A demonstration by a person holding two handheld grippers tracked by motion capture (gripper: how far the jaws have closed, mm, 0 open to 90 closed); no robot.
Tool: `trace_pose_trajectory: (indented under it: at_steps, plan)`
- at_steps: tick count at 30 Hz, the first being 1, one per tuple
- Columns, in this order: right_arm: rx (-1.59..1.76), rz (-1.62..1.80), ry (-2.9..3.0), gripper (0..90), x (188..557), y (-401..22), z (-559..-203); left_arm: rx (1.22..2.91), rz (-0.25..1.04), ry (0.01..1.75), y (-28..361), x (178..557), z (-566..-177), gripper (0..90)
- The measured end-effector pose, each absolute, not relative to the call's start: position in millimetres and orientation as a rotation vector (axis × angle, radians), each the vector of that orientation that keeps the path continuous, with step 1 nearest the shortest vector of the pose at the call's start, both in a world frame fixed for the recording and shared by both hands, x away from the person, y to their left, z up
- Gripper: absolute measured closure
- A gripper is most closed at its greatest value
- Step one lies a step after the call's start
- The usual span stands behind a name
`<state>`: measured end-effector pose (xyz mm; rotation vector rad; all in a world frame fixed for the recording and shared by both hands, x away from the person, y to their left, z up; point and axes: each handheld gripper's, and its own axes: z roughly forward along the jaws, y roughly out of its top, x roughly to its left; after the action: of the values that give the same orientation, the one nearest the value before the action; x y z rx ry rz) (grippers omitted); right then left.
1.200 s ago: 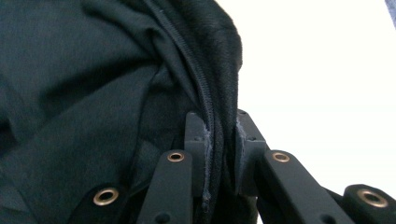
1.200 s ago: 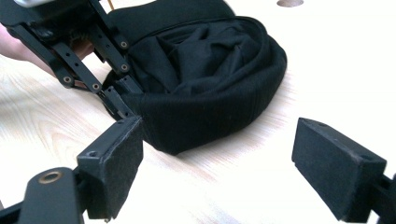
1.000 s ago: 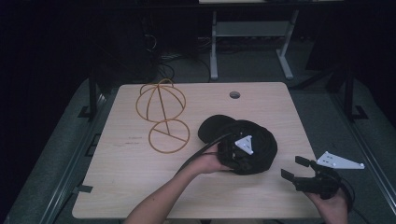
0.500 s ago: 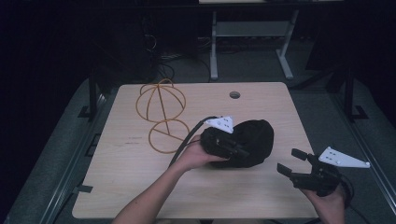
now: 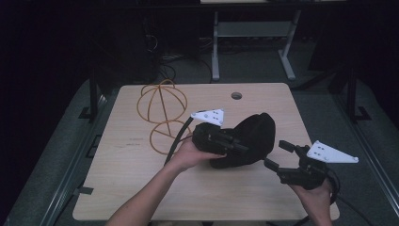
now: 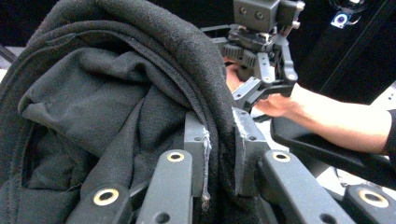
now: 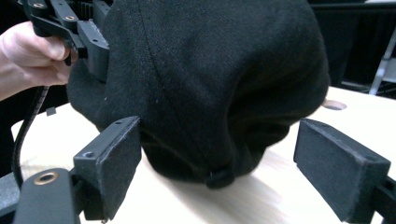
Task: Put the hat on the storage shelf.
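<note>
left gripper [image 5: 237, 147] jaws clamped on the rim of the black cap [image 5: 254, 136], held tilted just above the tabletop [image 5: 122, 174]. right gripper [image 5: 277, 157] jaws apart, near the crown. step: lifting the cap; next likely onto the wire stand [image 5: 160, 106], needing right-side support.

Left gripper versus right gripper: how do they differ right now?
The left gripper is shut on the black cap's edge; the right gripper stands open with nothing between its pads. The left gripper carries the cap above the wooden table; the right gripper sits beside it, aimed at the cap's back. Both are hand-held and black.
</note>
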<state>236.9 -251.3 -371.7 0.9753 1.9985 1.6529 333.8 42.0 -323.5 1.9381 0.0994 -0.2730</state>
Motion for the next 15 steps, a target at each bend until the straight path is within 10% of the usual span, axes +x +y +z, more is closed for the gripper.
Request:
trace_pose_trajectory:
  at_steps: [10,12,15]
  plan:
    - [0.963,1.623,1.996,41.4,253.0,-233.7,-363.6,1.899,-0.307,0.051,40.7,329.2,-313.3,78.4]
    - [0.944,1.656,1.986,64.0,254.9,-229.8,-359.1,1.868,-0.304,0.078,45.2,331.3,-312.0,78.4]
    - [0.936,1.646,1.978,75.1,254.7,-227.1,-356.1,1.851,-0.303,0.091,49.4,333.8,-311.7,78.5]
